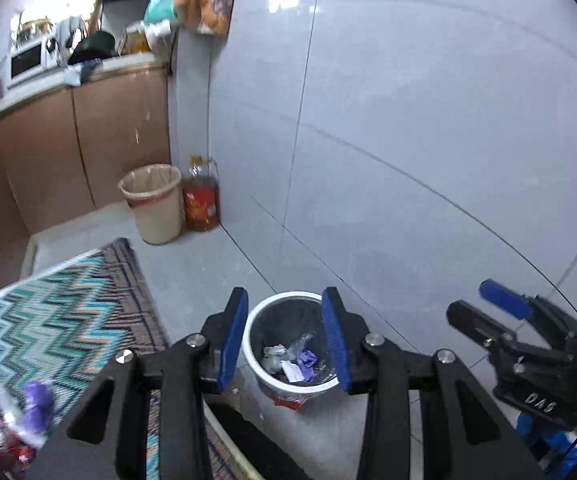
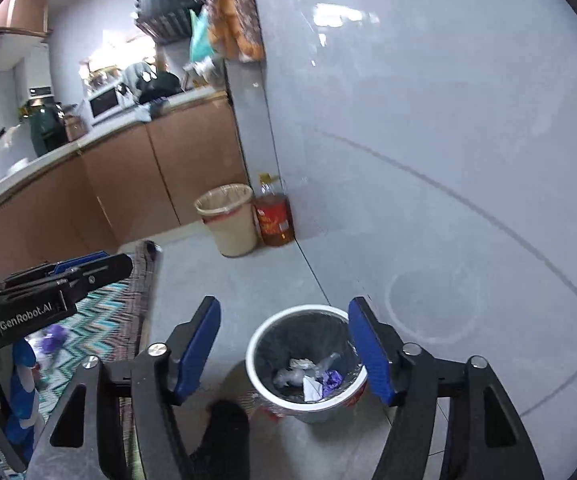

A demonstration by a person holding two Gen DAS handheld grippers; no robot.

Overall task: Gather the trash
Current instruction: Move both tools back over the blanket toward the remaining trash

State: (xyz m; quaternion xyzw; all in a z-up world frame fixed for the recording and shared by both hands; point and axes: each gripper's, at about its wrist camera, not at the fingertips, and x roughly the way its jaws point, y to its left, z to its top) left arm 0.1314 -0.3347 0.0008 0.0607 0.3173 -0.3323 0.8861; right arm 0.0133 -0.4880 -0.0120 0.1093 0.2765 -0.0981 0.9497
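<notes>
Your left gripper (image 1: 284, 336) and right gripper (image 2: 284, 350), jaws spread and empty, hang above the white trash bin (image 1: 288, 388) containing wrappers (image 1: 294, 360).

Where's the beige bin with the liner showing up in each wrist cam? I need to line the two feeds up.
Left wrist: beige bin sits left of center, against the brown cabinets.
Right wrist: beige bin sits just left of center, at mid-height.
Shared landmark: the oil bottle stands right beside it at the wall corner in both.
</notes>
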